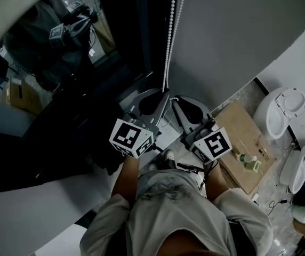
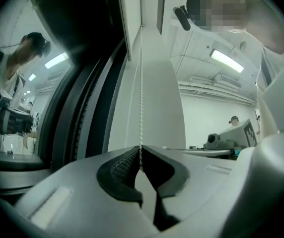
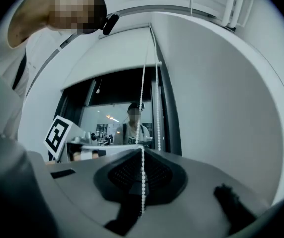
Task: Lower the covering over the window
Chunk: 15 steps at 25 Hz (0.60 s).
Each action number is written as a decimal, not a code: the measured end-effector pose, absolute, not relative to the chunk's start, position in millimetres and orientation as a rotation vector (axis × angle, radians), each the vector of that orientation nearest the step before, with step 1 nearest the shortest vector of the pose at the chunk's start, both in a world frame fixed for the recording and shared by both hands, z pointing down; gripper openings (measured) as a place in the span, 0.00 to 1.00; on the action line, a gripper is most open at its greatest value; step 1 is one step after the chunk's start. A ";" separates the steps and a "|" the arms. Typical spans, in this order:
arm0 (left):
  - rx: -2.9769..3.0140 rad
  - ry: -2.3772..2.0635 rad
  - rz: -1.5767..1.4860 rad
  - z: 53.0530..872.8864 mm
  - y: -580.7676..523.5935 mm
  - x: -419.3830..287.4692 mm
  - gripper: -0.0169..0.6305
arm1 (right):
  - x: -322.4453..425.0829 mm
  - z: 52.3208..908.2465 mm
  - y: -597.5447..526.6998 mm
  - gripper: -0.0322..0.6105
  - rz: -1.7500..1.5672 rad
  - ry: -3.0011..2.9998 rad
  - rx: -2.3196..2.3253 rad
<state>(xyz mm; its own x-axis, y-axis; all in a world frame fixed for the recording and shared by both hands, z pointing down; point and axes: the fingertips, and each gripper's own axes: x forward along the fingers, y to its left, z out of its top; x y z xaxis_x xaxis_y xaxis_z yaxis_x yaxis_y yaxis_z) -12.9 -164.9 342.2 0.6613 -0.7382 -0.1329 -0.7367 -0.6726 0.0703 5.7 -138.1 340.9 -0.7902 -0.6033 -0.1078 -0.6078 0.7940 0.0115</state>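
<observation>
The window (image 1: 62,63) filled the left of the head view as dark glass, with bare wall (image 1: 232,31) to its right. In the right gripper view a pale panel, judged to be the blind (image 3: 112,58), covered only the top of the opening. Its lower edge stood high, so most of the glass was uncovered.

The chain (image 1: 169,36) hung as a beaded loop along the right edge of the window frame. Its long axis was vertical, and two strands showed side by side.

Both grippers were held side by side in front of the person's waist, about level, tips toward the frame. The left gripper (image 1: 162,96) met the chain from the window side and the right gripper (image 1: 177,101) from the wall side. Neither was clearly nearer.

In its own view, the left gripper (image 2: 141,150) had its jaws closed on one strand, which rose straight up from the pads. The right gripper (image 3: 141,151) likewise had its jaws clamped on a strand, with loose beads trailing back between the pads. The second strand passed just beside it, untouched.

The coming pull was judged to run straight down along the chain. Which strand lowers the blind could not be told.
</observation>
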 end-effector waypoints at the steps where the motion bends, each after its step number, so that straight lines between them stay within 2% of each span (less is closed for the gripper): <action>1: 2.842 -1.261 -0.231 348.1 -164.2 -13.5 0.05 | 6.8 340.7 -139.0 0.08 0.073 2.884 -0.982; 7: 2.803 -1.280 -0.175 374.6 -163.7 -17.0 0.05 | 13.6 329.4 -140.0 0.08 0.071 2.844 -0.995; 8: 2.796 -1.285 -0.170 377.8 -164.3 -18.6 0.05 | 16.3 327.8 -139.4 0.15 0.078 2.844 -0.993; 9: 2.791 -1.290 -0.166 380.4 -164.6 -20.1 0.05 | 19.5 326.2 -139.2 0.17 0.081 2.841 -0.995; 13: 2.786 -1.293 -0.140 389.2 -162.4 -21.0 0.05 | 23.7 306.4 -143.5 0.17 0.115 2.793 -1.009; 15: 2.778 -1.282 -0.124 396.8 -160.0 -18.9 0.05 | 17.0 294.5 -144.4 0.22 0.180 2.789 -0.974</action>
